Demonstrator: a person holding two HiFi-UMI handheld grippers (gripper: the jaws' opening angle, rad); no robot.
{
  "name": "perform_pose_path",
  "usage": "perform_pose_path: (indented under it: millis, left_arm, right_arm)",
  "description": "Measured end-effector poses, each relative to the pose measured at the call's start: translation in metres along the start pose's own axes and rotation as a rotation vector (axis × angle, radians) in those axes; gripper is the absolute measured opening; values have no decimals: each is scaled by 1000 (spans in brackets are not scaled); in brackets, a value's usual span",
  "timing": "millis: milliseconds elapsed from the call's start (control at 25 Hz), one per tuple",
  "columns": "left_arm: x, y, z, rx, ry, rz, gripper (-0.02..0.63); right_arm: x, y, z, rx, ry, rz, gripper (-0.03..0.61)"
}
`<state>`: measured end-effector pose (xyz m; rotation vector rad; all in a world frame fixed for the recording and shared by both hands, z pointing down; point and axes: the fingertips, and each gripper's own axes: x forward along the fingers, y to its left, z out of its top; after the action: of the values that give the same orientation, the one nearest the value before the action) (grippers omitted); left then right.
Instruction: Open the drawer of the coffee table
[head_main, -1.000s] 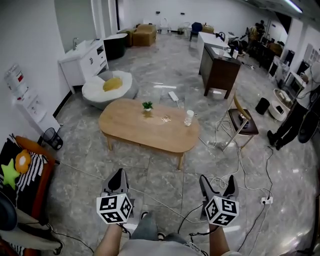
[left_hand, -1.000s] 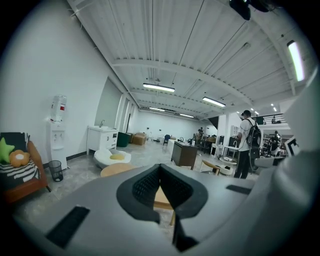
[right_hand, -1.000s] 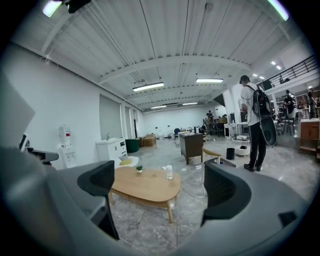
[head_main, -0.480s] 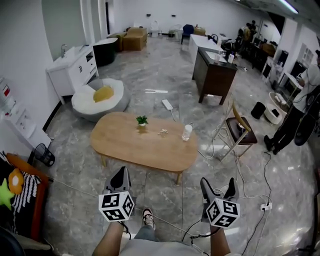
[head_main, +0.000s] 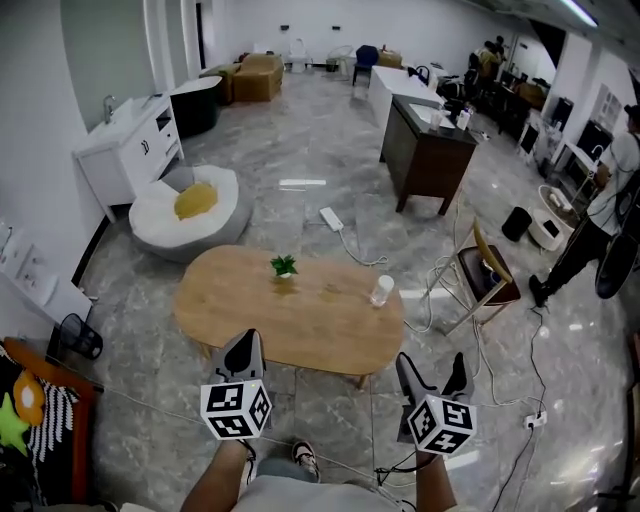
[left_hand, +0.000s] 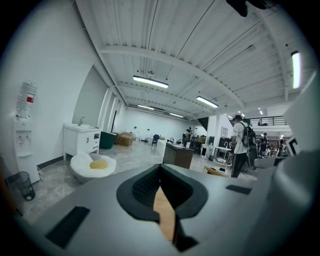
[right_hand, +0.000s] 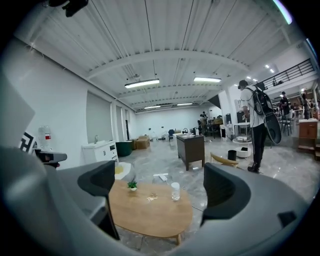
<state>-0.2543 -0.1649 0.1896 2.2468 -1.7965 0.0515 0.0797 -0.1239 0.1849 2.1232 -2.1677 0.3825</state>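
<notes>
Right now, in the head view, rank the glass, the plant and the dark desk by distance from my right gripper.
1. Glass, coffee table's right end.
2. Plant, farther back, leftward.
3. Dark desk, far behind, right.

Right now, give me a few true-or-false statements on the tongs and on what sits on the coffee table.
The left tongs are shut. True.
The right tongs grip the cup. False: they are open and empty; the cup stands upright on the coffee table.
A small potted plant stands on the table. True.
The right tongs touch the table. False: the table lies ahead of them, apart.
</notes>
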Motion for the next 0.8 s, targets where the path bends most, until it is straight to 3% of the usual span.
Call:
perform_pose_path:
  millis: [440,800]
  left_arm:
    - [49,22,-34,-36,85,7,-8]
    - [66,12,-30,-22,85,4,-8]
  right_arm:
    - [41,-1,-17,-4,59,-21,557]
    - [63,-1,-14,-19,71,17,551]
